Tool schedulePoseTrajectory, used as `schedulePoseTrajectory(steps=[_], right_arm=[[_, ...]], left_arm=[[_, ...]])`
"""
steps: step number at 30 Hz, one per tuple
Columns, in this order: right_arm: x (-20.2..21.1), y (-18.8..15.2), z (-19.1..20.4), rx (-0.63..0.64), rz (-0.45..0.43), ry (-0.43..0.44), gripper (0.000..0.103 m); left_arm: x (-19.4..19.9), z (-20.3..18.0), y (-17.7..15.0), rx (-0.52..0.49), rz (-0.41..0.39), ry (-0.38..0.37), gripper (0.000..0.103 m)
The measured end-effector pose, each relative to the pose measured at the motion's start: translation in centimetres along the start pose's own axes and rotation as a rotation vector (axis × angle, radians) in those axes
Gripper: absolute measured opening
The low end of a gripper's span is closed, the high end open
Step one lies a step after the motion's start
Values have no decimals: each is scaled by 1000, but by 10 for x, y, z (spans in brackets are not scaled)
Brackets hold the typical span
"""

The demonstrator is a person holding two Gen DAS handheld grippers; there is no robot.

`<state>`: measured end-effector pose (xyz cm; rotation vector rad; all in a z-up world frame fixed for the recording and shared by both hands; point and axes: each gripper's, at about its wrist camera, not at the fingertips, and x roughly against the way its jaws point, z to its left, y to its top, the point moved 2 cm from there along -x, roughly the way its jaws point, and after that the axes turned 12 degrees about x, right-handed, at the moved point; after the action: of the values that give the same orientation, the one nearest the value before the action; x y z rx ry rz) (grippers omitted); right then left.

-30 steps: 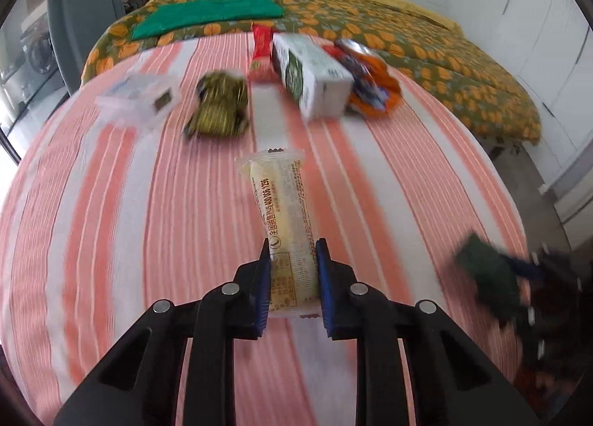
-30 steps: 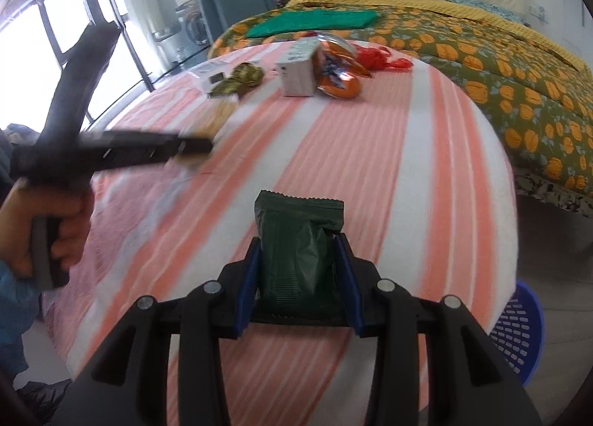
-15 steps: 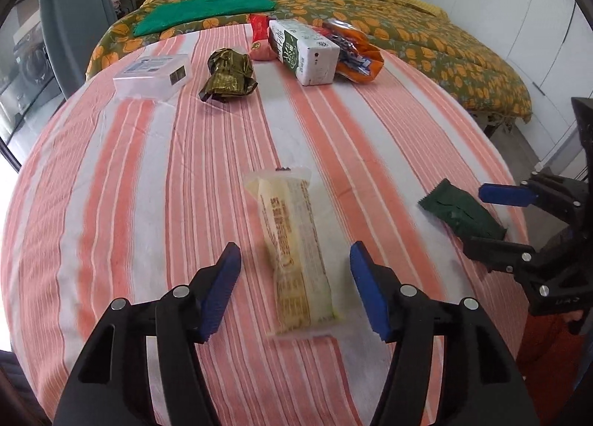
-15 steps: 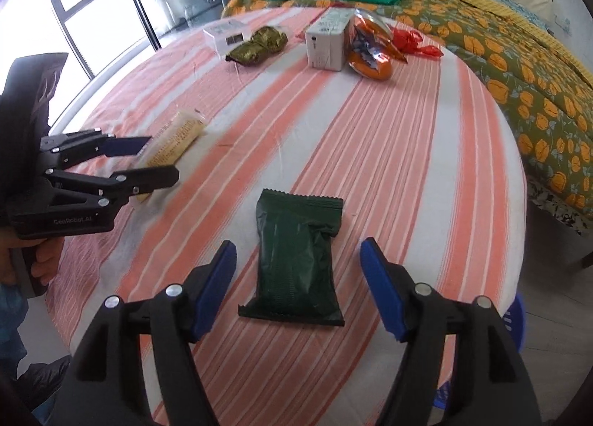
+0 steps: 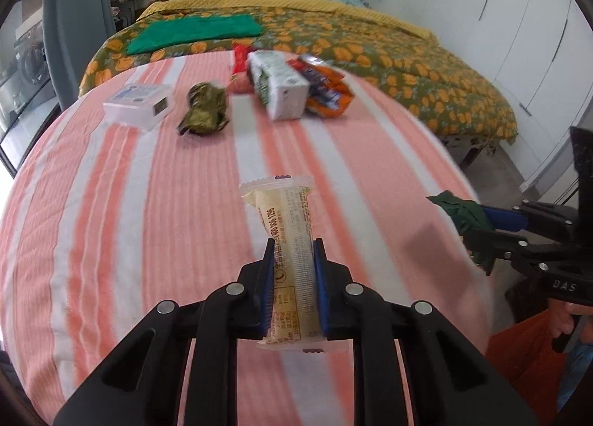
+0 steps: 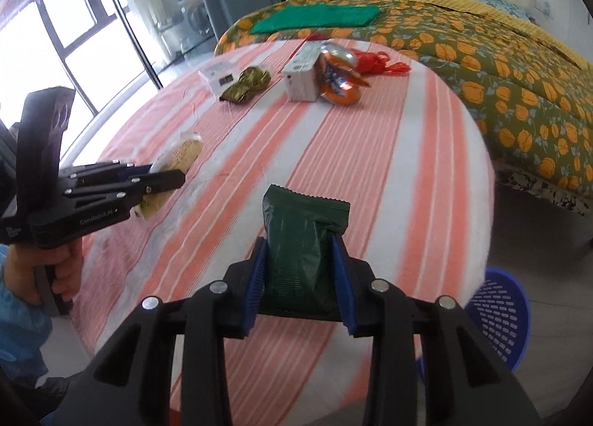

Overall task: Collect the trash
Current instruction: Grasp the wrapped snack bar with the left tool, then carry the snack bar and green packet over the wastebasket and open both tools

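Striped in orange and white, the round table [image 5: 155, 203] is standing close beside a bed with an orange-flowered cover [image 5: 407, 66], a green cloth [image 5: 192, 31] lying folded on it. I am gripping two pieces of trash at the near side of the table. My left gripper [image 5: 293, 270] has just been closing its jaws, and its blue pads are now pressing on the sides of a pale yellow snack wrapper [image 5: 289, 226], whose free end is pointing toward the table's far edge. My right gripper [image 6: 298, 270] has likewise just been closing, and it is clamping a dark green packet [image 6: 296, 237] near the table's right edge. Along the far edge I am seeing more litter: a clear plastic box [image 5: 139, 105] toward the left, a crumpled olive wrapper [image 5: 204, 113] just beside it, then a white carton [image 5: 278, 87] touching an orange bag [image 5: 326, 90], with a red wrapper [image 5: 240, 55] behind them. On the floor past the table's right edge, a blue perforated basket [image 6: 500, 315] is sitting.
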<state>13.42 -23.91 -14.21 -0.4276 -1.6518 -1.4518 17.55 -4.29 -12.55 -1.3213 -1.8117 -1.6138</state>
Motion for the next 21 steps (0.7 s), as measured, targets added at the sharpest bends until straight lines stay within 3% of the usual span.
schedulePoseTrajectory(steps=[10,21], right_arm=[[46,-34,-97,-145,-37,-79,34],[71,-105,-219,-316,5,-236,34]], left_arm=[[-13,-109,5,-83,12,-148,18],[-74,-237,-16,-175,124,-268,18]])
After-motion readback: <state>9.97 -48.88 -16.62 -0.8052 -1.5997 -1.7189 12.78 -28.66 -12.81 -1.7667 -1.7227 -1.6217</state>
